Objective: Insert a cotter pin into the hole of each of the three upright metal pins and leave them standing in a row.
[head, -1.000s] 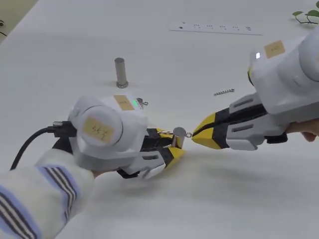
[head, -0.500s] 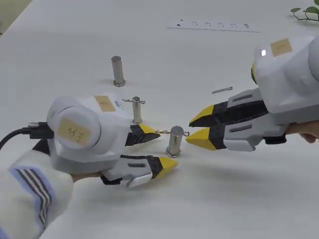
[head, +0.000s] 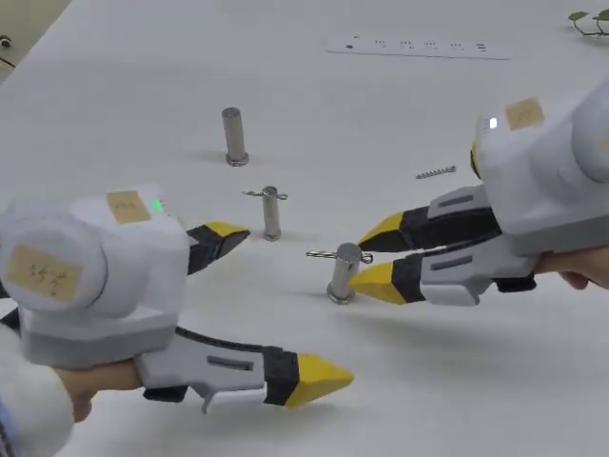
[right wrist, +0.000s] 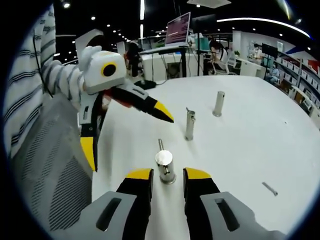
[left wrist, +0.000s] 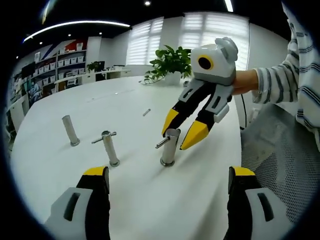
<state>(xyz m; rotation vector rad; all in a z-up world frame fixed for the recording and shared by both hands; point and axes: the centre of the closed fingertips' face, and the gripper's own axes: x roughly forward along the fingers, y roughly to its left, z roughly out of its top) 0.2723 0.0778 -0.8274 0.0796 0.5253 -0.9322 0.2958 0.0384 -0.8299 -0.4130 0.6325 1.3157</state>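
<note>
On the table [head: 114, 57], near pin [head: 343, 276] and middle pin [head: 272, 214] each carry a cotter pin [head: 324, 254]; far pin [head: 233, 135] stands at 11 o'clock. Right gripper [head: 366, 259], narrowly parted, sits at near pin's 3 o'clock; left gripper [head: 281, 305] gapes wide, empty

L gripper [head: 284, 305] let go of pin [head: 343, 274], backed off; R gripper [head: 363, 260] opened.

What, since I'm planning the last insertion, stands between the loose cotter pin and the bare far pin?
Nothing visible: bare tabletop lies between the loose cotter pin and the bare far pin. The middle pin stands well off that line.
</note>
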